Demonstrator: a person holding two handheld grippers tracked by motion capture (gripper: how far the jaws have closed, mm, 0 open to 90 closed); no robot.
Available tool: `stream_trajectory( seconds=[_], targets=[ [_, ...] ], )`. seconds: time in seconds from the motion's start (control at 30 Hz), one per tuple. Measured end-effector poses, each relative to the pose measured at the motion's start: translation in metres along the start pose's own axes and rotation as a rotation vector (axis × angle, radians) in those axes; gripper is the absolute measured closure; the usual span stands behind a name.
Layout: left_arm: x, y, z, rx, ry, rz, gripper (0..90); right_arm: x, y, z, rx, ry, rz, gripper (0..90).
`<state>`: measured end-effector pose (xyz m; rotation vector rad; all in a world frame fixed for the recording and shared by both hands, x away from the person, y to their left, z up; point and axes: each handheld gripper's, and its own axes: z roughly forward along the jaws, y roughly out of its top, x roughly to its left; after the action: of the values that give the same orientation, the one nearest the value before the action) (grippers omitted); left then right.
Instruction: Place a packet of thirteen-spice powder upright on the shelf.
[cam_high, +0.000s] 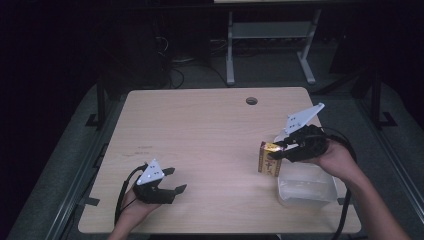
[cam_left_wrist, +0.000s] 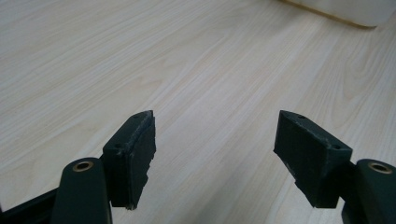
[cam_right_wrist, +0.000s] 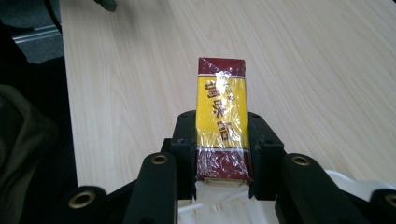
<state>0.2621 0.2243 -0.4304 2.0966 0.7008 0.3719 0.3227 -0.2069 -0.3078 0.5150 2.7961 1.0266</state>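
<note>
Right gripper (cam_right_wrist: 220, 154) jaws pinching yellow-and-maroon box (cam_right_wrist: 221, 116), lettering legible close up; left gripper (cam_high: 171, 181) jaws spread.

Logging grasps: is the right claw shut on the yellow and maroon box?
Yes. The right claw clamps the yellow and maroon wrapped box on both sides.

One worktop (cam_high: 200, 130) carries one yellow-and-maroon wrapped packet (cam_high: 269, 159) and one clear plastic tub (cam_high: 307, 191), with two tools over it, the left tool (cam_high: 174, 180) and the right tool (cam_high: 277, 150), and what looks like one round hole (cam_high: 251, 101).
</note>
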Motion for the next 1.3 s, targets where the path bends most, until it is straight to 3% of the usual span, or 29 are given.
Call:
stream_trajectory(
  seconds=[0.87, 1.3],
  targets=[
    [0.011, -0.005, -0.004, -0.006, 0.007, -0.032, 27.9, -0.037, -0.034, -0.031, 0.003, -0.109, 0.048, 67.9],
    [0.011, -0.005, -0.002, 0.000, 0.002, -0.032, 27.9, -0.045, -0.043, -0.031, 0.016, -0.137, 0.056, 67.9]
  ],
)
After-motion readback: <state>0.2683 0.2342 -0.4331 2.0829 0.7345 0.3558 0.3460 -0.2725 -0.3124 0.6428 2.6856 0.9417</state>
